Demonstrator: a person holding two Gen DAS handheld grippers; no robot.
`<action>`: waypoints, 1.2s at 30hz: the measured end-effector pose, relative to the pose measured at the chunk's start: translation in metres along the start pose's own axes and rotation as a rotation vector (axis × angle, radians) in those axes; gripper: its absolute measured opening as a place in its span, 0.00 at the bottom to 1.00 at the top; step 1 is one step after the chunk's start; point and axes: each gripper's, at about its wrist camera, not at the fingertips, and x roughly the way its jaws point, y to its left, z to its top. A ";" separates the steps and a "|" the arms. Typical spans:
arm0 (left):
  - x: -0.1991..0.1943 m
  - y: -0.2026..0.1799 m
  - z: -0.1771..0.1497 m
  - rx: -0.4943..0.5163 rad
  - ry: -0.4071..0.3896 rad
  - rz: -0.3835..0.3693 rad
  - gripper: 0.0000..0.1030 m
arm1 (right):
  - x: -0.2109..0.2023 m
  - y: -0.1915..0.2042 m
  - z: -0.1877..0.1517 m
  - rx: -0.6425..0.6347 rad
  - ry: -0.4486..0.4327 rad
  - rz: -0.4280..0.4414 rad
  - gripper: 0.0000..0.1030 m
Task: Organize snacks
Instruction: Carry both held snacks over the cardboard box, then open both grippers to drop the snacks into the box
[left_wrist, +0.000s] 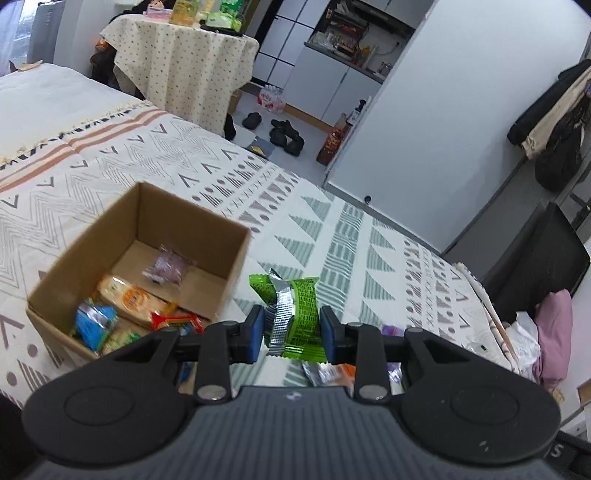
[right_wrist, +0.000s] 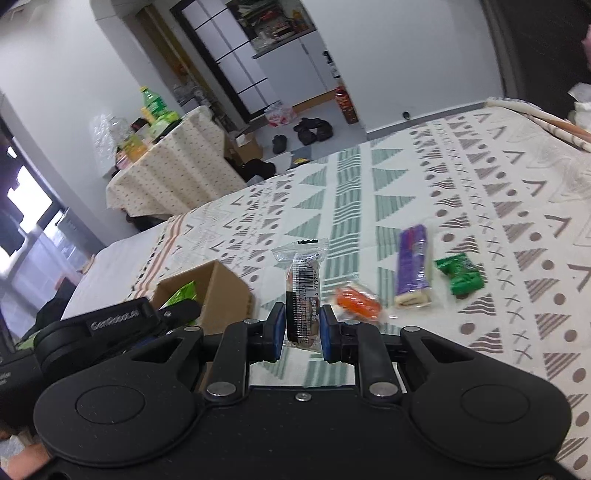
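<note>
My left gripper (left_wrist: 291, 334) is shut on a bright green snack packet (left_wrist: 295, 314) with a silver seam, held above the bed just right of the open cardboard box (left_wrist: 236, 258). The box holds several snacks: a purple packet (left_wrist: 168, 266), an orange one (left_wrist: 133, 300), a blue one (left_wrist: 94, 324) and a red one (left_wrist: 176, 321). My right gripper (right_wrist: 303, 334) is shut on a clear-wrapped dark snack bar (right_wrist: 303, 291), held upright above the bed. The box (right_wrist: 221, 295) and the left gripper (right_wrist: 110, 325) show at its left.
On the patterned bedspread (right_wrist: 424, 184) lie an orange snack (right_wrist: 356, 303), a purple packet (right_wrist: 413, 266) and a green packet (right_wrist: 460, 275). More packets (left_wrist: 325, 373) lie under my left gripper. A cloth-covered table (left_wrist: 184, 62) with bottles stands beyond the bed; shoes (left_wrist: 284, 134) are on the floor.
</note>
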 end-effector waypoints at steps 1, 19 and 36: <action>0.000 0.005 0.003 -0.011 -0.003 0.000 0.30 | 0.001 0.006 0.001 -0.009 0.000 0.005 0.19; 0.005 0.080 0.047 -0.156 -0.024 0.034 0.30 | 0.048 0.089 0.026 -0.114 0.042 0.101 0.19; 0.043 0.128 0.069 -0.263 -0.021 0.047 0.31 | 0.129 0.126 0.016 -0.086 0.138 0.141 0.19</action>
